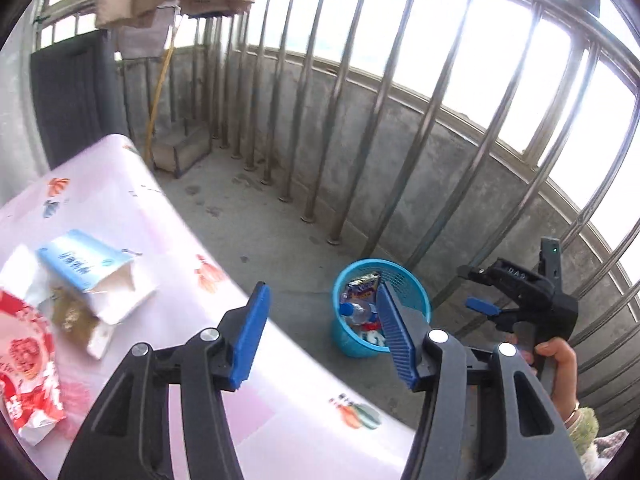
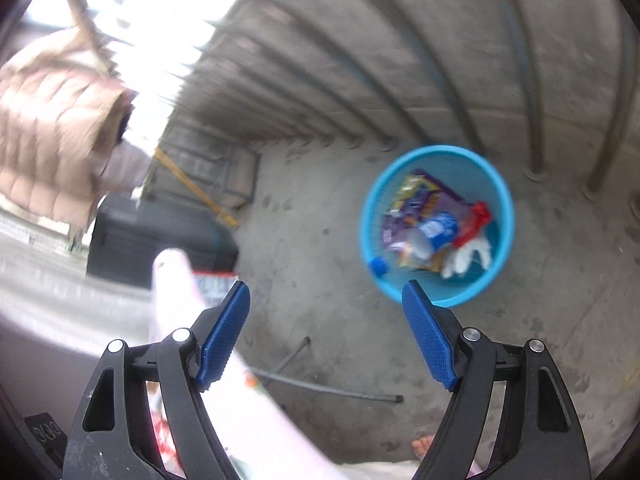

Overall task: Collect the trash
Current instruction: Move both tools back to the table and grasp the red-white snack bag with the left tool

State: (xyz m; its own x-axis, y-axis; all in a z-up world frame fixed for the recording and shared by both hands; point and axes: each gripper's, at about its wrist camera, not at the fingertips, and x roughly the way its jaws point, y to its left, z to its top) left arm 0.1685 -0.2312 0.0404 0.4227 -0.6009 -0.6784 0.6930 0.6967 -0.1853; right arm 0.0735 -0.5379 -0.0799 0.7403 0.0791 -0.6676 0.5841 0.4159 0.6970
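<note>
My left gripper and right gripper: wide apart, empty | torn blue-and-white paper carton: on pink table, light, squashy; I pinch its flat closed end | round blue plastic bin: on floor.

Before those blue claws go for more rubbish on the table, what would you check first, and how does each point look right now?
1. Left gripper open and empty: ok.
2. Right gripper open and empty: ok.
3. Blue basket upright on the floor, with room left: ok.
4. Trash left on the table: ok, the blue-and-white carton and red-and-white wrapper lie there.
5. Whether the carton is empty: cannot tell.
</note>
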